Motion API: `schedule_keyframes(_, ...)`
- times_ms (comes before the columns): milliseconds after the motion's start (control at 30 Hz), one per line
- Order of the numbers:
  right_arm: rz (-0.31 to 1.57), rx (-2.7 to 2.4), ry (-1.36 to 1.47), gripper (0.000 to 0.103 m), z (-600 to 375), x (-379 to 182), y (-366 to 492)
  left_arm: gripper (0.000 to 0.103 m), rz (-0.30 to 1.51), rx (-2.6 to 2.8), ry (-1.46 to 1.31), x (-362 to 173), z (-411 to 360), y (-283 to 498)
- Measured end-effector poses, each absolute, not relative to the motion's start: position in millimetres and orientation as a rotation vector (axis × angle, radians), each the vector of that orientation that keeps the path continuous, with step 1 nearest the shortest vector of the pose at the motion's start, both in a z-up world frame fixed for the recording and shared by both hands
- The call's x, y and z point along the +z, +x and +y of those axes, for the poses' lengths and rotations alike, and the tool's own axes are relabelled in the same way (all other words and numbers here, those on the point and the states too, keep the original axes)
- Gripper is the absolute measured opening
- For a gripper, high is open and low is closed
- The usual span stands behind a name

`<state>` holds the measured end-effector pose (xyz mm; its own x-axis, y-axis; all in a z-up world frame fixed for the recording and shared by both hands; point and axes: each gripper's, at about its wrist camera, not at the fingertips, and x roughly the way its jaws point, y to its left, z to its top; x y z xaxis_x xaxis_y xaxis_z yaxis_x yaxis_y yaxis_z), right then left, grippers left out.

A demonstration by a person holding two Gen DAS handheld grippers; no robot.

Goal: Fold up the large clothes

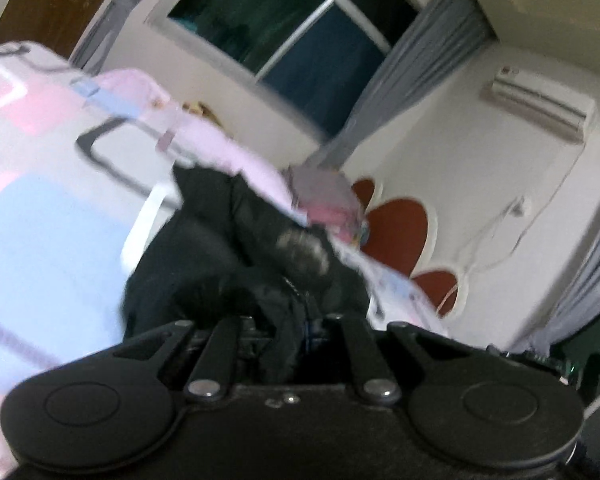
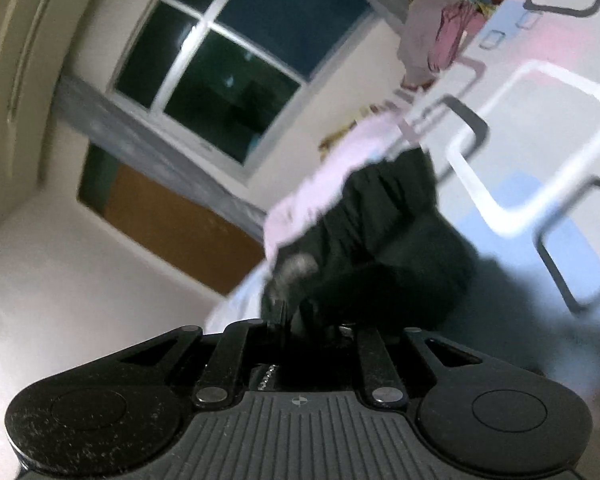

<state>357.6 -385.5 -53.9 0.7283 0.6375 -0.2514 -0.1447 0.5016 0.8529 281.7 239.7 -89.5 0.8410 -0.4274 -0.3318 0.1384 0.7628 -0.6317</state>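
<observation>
On the bed [image 1: 40,220], patterned pink, blue and white sheet: one black jacket [image 1: 236,248], bunched, blurred. Left gripper [image 1: 296,320]: fingers buried in jacket cloth, pinching it. Right gripper [image 2: 300,320]: likewise closed on the jacket [image 2: 380,264]. Behind: window [image 1: 292,24], grey curtains [image 1: 412,80], air conditioner [image 1: 540,108].

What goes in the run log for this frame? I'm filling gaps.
phase: lifting | left tool: shut on black garment | right tool: shut on black garment | backdrop: patterned bedsheet | image: blurred
</observation>
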Motion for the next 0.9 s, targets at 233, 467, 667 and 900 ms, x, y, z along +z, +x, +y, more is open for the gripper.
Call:
schedule_keyframes(233,0.621,0.452,1.038,0.013,-388,-40,462,0.009,0.452,-0.288,-0.608,-62,234,382)
schedule_keyframes(467,0.696,0.401,1.143,0.013,-387,-76,574,0.009,0.521,-0.231,-0.621,-73,236,491)
schedule_keyframes(667,0.8,0.342,1.189,0.029,-385,-136,667,0.023,0.587,-0.172,-0.698,-110,261,576)
schedule_keyframes(900,0.727,0.299,1.315,0.057,-390,-181,716,0.029,0.663,-0.162,-0.81,-150,270,634)
